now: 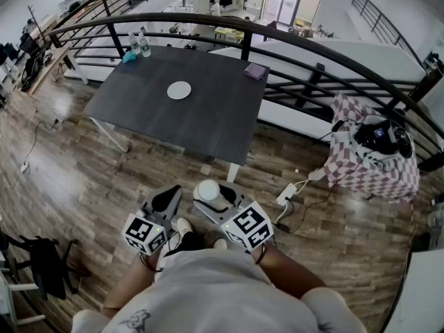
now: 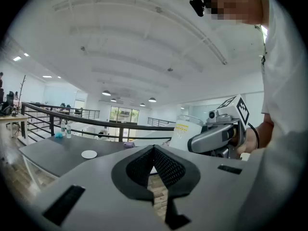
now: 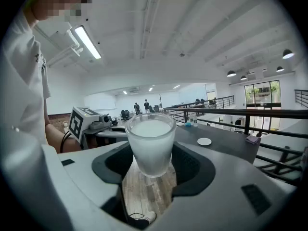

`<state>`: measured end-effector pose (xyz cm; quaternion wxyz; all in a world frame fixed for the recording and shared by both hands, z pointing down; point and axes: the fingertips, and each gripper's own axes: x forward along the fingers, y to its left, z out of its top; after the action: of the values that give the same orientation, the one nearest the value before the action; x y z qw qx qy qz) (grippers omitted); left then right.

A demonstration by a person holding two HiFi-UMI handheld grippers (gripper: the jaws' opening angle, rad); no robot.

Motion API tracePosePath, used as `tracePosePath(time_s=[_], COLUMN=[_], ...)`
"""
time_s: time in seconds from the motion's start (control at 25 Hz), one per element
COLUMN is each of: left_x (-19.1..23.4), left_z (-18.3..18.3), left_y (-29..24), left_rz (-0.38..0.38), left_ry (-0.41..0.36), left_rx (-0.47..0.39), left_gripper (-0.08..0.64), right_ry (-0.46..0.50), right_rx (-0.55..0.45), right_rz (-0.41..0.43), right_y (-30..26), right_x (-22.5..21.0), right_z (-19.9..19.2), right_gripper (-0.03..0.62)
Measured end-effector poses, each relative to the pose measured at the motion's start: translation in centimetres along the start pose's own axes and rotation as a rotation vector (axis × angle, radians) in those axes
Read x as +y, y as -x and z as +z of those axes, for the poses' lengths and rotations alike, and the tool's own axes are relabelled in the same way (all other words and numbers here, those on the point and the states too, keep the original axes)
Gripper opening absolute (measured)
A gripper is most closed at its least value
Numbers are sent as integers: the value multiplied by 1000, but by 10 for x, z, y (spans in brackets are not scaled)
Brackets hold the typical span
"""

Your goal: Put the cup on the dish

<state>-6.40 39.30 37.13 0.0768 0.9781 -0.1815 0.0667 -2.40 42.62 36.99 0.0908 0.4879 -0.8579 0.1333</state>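
Here, close in front of the person's body, both grippers are held side by side above the wooden floor (image 1: 83, 179), well short of the table. The right gripper (image 1: 215, 201) has its jaws spread wide and clamped on a frosted, translucent cup (image 3: 150, 148), one pad against each side of it. The cup stands upright between them, clear of the floor, its open rim towards the top. The left gripper (image 2: 154, 150) is just beside it on the person's left, with its two black ribbed pads drawn together to a point and nothing between them. From the left gripper view the cup shows to the right, sticking up out of the other tool.

A white power strip (image 1: 286, 194) lies on the floor a little ahead and to the right, with a cable trailing from it. Further right is something draped in a red-and-white checked cloth (image 1: 368, 168), and a black and white device that I cannot identify rests on top.

Ahead stands the dark grey table (image 1: 208, 120). The dish (image 1: 179, 90), small, round and white, lies flat near the middle of the tabletop with bare surface all round it, well apart from the cup. At the far left corner of the table are two clear bottles (image 1: 141, 44) and a teal object (image 1: 130, 57) beside them. A folded purple cloth (image 1: 255, 71) sits at the far right corner. Behind the table curves a black metal railing (image 1: 208, 21), and past it a lower level with desks.
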Motion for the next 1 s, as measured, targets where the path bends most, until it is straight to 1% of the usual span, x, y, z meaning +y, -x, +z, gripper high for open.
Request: tracePosePath(time_s=[0.28,0.4,0.56,0.8,1.0], left_x=[17,28,49,105,162], left_z=[4,5,1,4,19], left_y=[-1,-2,-2,1,5], left_rz=[3,3,10,11,-17], left_ry=[1,9,32,41,25], left_rx=[-13,-18,-19,-24,-24], left_gripper=[8,8,8,8,8], right_ry=[6,15,1,3,-6], right_rx=[-3,-2,-8,0,-4], right_rz=[2,2,19,13,-6], right_y=[-16,-27,-47,-100,-155], right_x=[-6,-10,-12,-22,-28], right_z=[3,8,15,27,53], right_gripper=[261,261,261,261,261])
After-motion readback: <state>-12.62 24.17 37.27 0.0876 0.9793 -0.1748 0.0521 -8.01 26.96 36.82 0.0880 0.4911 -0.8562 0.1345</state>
